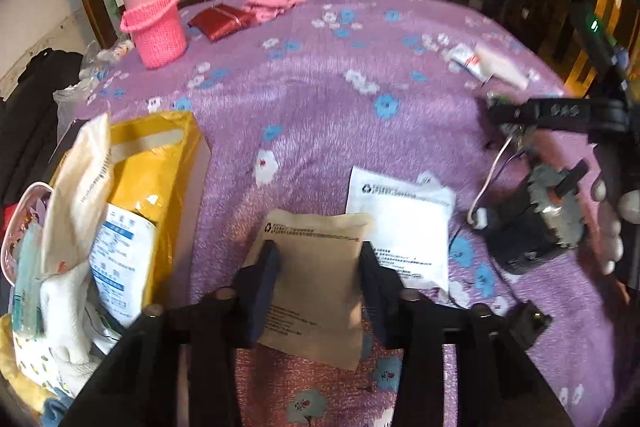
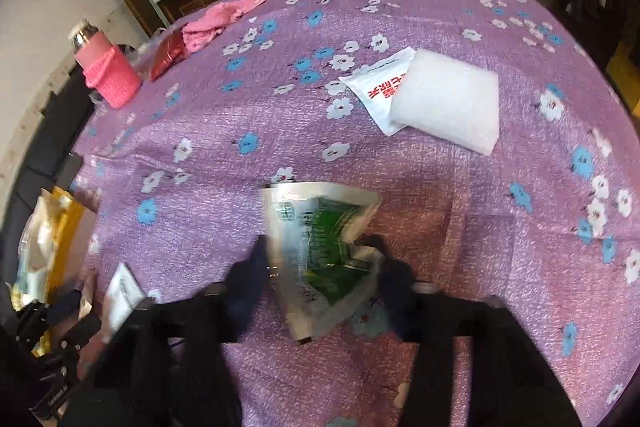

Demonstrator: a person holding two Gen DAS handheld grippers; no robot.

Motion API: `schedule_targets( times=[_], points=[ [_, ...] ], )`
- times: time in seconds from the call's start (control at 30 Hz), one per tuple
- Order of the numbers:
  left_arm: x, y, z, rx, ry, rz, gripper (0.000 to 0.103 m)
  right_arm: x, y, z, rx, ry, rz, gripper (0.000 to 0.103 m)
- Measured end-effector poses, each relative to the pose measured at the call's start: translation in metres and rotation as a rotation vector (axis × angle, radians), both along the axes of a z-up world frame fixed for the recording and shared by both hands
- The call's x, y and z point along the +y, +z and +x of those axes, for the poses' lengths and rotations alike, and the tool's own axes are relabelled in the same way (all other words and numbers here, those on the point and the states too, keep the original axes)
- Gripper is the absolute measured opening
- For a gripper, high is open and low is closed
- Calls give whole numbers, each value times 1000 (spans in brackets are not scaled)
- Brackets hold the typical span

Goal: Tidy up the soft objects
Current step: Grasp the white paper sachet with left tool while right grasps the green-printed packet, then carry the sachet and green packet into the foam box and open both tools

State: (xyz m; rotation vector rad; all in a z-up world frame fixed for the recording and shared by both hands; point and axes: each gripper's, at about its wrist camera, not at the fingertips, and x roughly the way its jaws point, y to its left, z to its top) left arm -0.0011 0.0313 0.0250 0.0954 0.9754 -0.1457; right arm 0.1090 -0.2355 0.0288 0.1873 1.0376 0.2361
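Observation:
My left gripper (image 1: 318, 267) is open with its jaws on either side of a tan paper packet (image 1: 316, 283) that lies flat on the purple flowered cloth (image 1: 320, 99). A white packet (image 1: 404, 227) lies just right of the tan one. My right gripper (image 2: 320, 263) is open around a crumpled clear packet with green print (image 2: 324, 255) on the cloth. The right gripper's body also shows at the right edge of the left wrist view (image 1: 560, 111). A white foam pad (image 2: 448, 103) rests on a white red-lettered pouch (image 2: 380, 87) further off.
A yellow bag (image 1: 156, 179) at the left holds several packets and a white cloth (image 1: 68, 315). A pink knitted bottle holder with a flask (image 1: 154, 19), a red pouch (image 1: 220, 21) and a pink cloth (image 1: 276, 1) lie at the far side. A wooden shelf stands behind.

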Motion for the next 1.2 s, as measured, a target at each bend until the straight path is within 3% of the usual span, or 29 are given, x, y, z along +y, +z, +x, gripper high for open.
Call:
schedule_targets(
  times=[0.1, 0.43, 0.83, 1.2],
  points=[
    [3, 10, -7, -28, -9, -17, 28, -6, 2, -4, -5, -6, 22, 32],
    [12, 33, -24, -73, -9, -111, 15, -17, 30, -29, -71, -18, 58, 31],
    [35, 54, -62, -146, -6, -189, 7, -5, 73, -78, -170, 0, 39, 31],
    [68, 72, -94, -204, 24, -278, 7, 34, 103, -118, -232, 79, 39, 31]
  ],
)
